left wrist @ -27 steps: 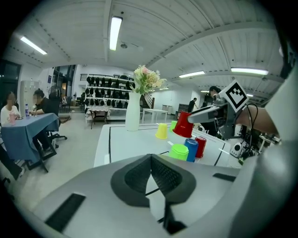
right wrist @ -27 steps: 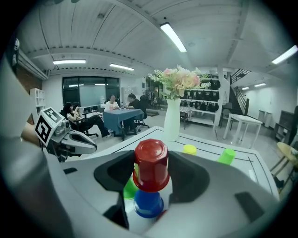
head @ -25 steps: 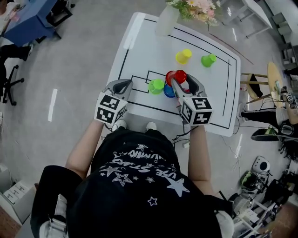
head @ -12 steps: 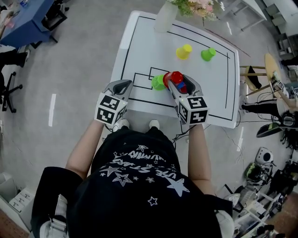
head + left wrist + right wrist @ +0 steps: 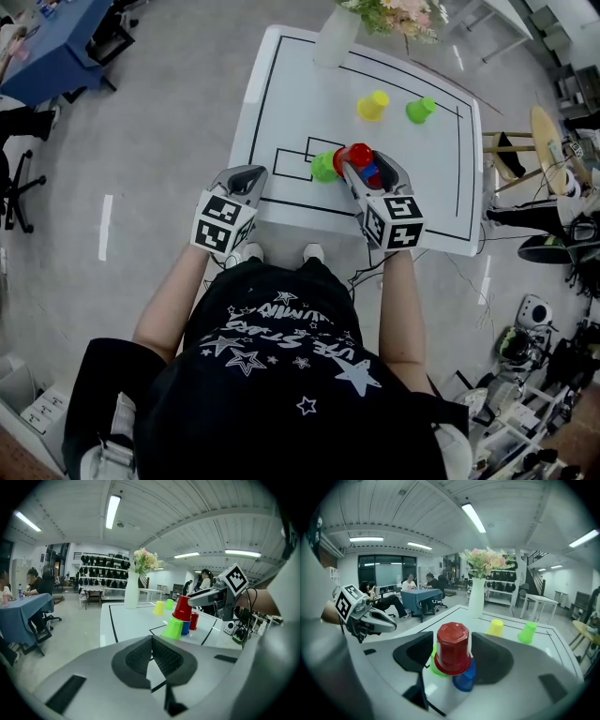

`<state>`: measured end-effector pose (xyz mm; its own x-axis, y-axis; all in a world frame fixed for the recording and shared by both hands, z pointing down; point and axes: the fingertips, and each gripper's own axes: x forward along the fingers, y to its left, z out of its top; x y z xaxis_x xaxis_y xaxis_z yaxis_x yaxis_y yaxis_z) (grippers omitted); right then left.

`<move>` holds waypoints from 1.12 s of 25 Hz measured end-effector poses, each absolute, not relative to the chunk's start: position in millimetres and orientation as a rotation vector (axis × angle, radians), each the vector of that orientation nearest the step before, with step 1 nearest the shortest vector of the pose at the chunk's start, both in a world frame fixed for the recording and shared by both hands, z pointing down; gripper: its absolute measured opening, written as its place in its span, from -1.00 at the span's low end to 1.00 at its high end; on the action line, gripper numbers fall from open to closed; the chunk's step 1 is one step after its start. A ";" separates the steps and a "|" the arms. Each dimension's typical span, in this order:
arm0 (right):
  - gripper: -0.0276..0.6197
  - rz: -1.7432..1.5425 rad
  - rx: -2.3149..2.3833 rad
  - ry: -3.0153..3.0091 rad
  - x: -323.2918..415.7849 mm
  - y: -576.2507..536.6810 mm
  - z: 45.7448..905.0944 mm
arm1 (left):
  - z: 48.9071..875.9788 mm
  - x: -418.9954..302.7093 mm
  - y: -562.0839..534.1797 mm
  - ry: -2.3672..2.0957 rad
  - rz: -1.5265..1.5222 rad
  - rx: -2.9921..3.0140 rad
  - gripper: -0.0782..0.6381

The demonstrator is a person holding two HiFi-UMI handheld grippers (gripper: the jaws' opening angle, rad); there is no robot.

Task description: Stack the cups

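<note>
Red cup (image 5: 452,656): mouth down, base up, long axis approx. upright, seated on blue cup (image 5: 465,680), also inverted. Lime cup (image 5: 435,667) stands just beside the stack, on the side toward the left gripper. All three are nr the table's (image 5: 281,103) near edge, right of centre. Yellow cup (image 5: 372,105) & green cup (image 5: 420,110) are inverted, well apart from the stack, toward the far right corner.

Right gripper (image 5: 452,639): jaws have just been opening, now wide, flanking red cup w/ slim gaps; no grip seen. Points forward & down, forearm reaching over near edge.

Left gripper (image 5: 151,639): tips together, nothing btwn them. Held at near edge, left of stack, angled down.

Table is white w/ black lines; vase (image 5: 336,37) w/ flowers at far edge. Grey floor, strip lights overhead, people seated at blue table (image 5: 23,613).
</note>
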<state>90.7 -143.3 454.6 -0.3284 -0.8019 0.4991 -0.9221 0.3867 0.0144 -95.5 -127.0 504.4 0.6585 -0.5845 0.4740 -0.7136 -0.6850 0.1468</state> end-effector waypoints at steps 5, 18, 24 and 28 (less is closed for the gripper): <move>-0.07 0.363 1.547 -2.249 97.5 -138.3 431.2 | 506.1 -93.0 -127.5 -0.994 0.568 2.564 -0.75; -0.12 0.374 1.649 -2.264 208.1 -167.8 417.5 | 509.0 -48.7 -154.8 -1.108 0.607 2.499 -0.75; -0.13 0.373 1.539 -2.317 236.5 -206.0 432.4 | 507.6 -26.6 -169.9 -1.225 0.602 2.442 -0.75; -0.14 0.360 1.416 -2.354 240.7 -237.9 452.9 | 509.1 -22.6 -172.4 -1.314 0.617 2.378 -0.75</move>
